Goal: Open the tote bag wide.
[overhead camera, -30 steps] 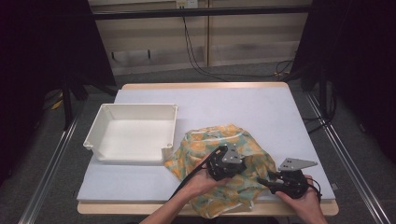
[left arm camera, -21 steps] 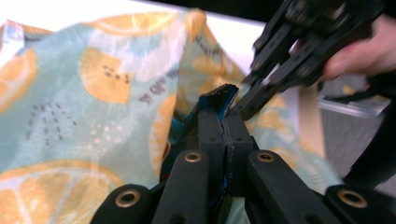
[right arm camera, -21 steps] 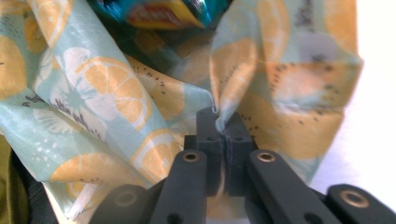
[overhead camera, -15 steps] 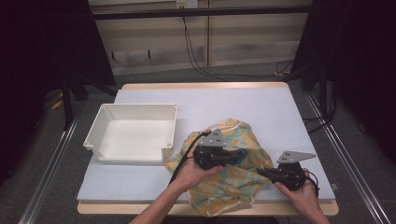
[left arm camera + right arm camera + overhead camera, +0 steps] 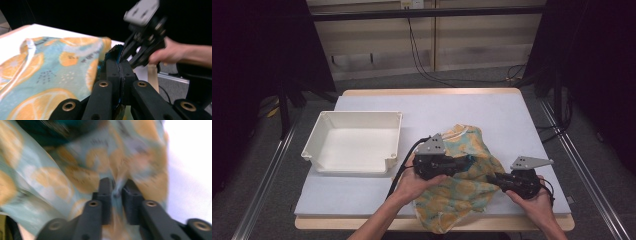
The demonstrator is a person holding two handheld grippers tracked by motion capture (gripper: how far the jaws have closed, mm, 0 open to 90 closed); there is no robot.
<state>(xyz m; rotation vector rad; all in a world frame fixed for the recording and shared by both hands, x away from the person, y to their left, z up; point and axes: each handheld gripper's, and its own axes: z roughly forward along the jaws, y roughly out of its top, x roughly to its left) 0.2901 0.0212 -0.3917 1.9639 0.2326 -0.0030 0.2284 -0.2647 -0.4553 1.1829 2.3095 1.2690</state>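
Observation:
A crumpled cloth (image 5: 457, 192), teal with orange-slice prints, lies on the near half of the table, and its near edge hangs over the front. My left gripper (image 5: 466, 161) points right over the cloth's middle. In the left gripper view its jaws are shut on a raised fold of the cloth (image 5: 45, 67), pinched at the left gripper (image 5: 120, 65). My right gripper (image 5: 491, 178) points left at the cloth's right side. The blurred right gripper view has the right gripper (image 5: 117, 188) shut on the cloth (image 5: 62, 177), with fabric squeezed between its pads.
A white empty tray (image 5: 357, 114) stands on the left of the white table (image 5: 472, 107), a short way from my left hand. In the left gripper view the right gripper (image 5: 143, 45) and its hand are close ahead. Dark floor and cables lie beyond the table.
My left gripper has moved up and slightly left with a fold of cloth, drawing the fabric together. The right gripper has shifted a little away from the table's front edge.

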